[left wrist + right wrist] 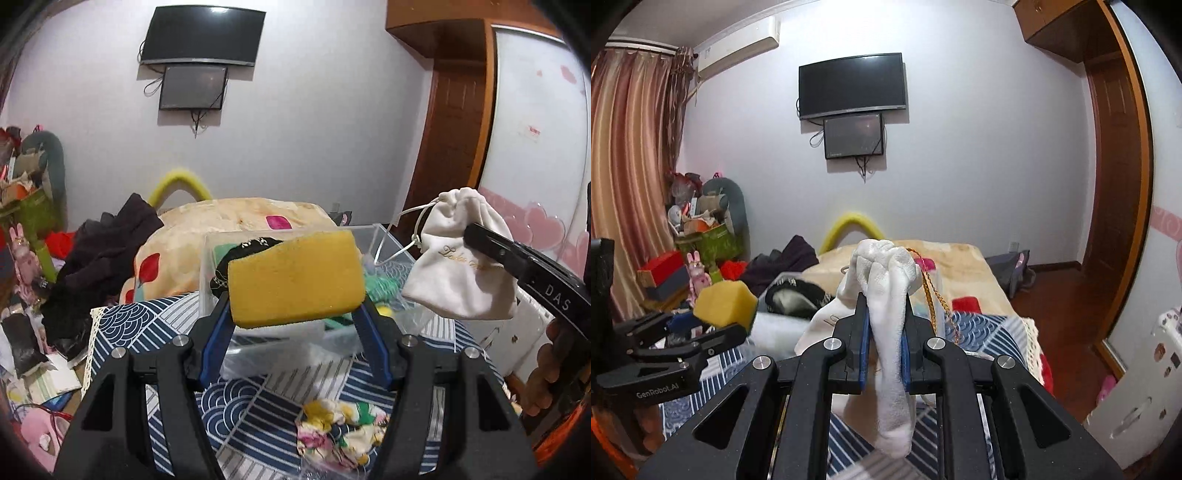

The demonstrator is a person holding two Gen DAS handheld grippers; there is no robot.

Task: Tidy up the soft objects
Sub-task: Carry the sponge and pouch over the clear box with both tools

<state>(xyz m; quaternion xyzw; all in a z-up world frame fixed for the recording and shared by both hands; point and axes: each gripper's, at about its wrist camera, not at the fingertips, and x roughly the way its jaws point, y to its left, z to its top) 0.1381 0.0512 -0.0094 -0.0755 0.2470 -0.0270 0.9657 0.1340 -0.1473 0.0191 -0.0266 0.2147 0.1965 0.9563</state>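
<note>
Two grippers are raised above a table covered in a navy and white patterned cloth (266, 413). The left gripper (295, 295) has its blue-padded jaws spread fairly wide and pressed against the two ends of a rectangular yellow sponge (295, 282), which hangs in the air in front of a clear plastic storage box (218, 258). Dark fabric with a light pattern (236, 258) and some green items lie inside that box, though the sponge hides much of it. The right gripper (886, 325) has its jaws narrowed on a white drawstring cloth pouch with gold lettering (458, 266), held aloft to the right of the sponge and near the box's right side. A crumpled floral fabric piece (340, 432) lies on the cloth just below the left gripper, possibly a scrunchie
</note>
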